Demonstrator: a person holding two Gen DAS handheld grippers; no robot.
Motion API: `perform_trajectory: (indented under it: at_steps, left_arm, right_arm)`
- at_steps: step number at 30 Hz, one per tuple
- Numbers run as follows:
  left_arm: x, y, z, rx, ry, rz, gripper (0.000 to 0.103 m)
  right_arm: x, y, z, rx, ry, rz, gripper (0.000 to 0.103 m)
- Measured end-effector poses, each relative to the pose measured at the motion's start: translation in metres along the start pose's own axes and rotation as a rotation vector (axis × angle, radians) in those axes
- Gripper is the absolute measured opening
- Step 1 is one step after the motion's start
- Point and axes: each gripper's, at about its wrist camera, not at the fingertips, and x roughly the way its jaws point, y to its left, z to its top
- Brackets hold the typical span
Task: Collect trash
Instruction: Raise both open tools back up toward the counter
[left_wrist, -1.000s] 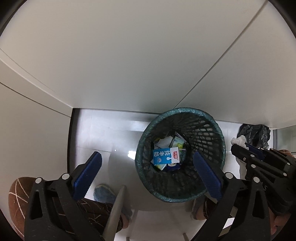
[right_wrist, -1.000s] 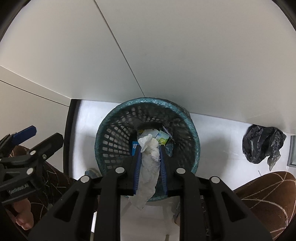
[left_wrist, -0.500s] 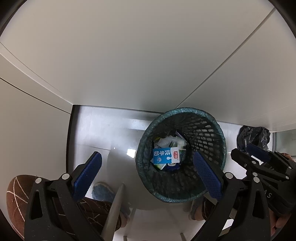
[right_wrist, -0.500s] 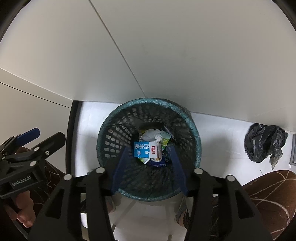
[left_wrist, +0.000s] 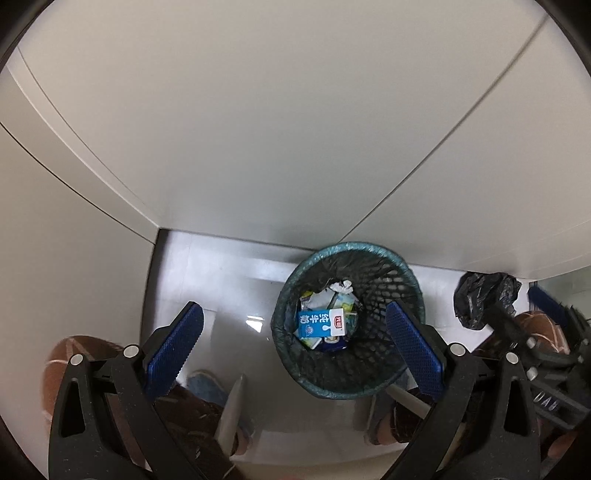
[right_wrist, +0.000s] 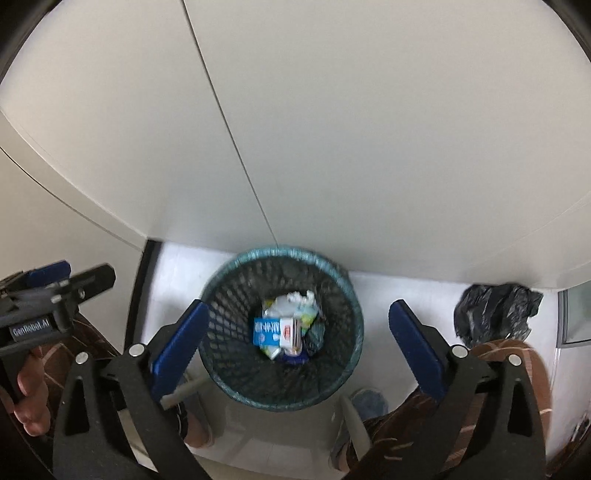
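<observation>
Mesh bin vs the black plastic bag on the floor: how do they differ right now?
The mesh bin is rigid, round and teal-rimmed; the black plastic bag is limp and crumpled. The bin stands upright with its mouth open, showing a blue milk carton and a white tissue; the bag shows no contents. Both sit on the white floor by the wall.

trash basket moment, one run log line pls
right gripper: jaws just opened, empty | left gripper: open, empty | white tissue: in teal mesh trash basket above blue milk carton | black bag: on floor

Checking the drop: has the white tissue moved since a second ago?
Yes. It left the just-opened right gripper and lies down inside the mesh bin, on the other trash.
</observation>
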Motion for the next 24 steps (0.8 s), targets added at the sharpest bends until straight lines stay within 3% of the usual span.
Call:
perform_trajectory:
  at_steps: [5,15,24]
  left_arm:
    - [-0.055,-0.009,-0.001,0.027,-0.087,-0.005,0.097]
    - [-0.15,-0.032,0.011,0.068,-0.236,-0.011,0.097]
    - [-0.219,-0.052,0.018,0.099,-0.359,-0.03,0.097]
  right_arm:
    - [-0.051,-0.006,0.013,0.004,-0.113,-0.018,0.094]
    - [-0.136,-0.027,0.04,0.068,-0.208,0.012,0.094]
    - [-0.209,-0.035,0.053,0.07,-0.347,0.006,0.094]
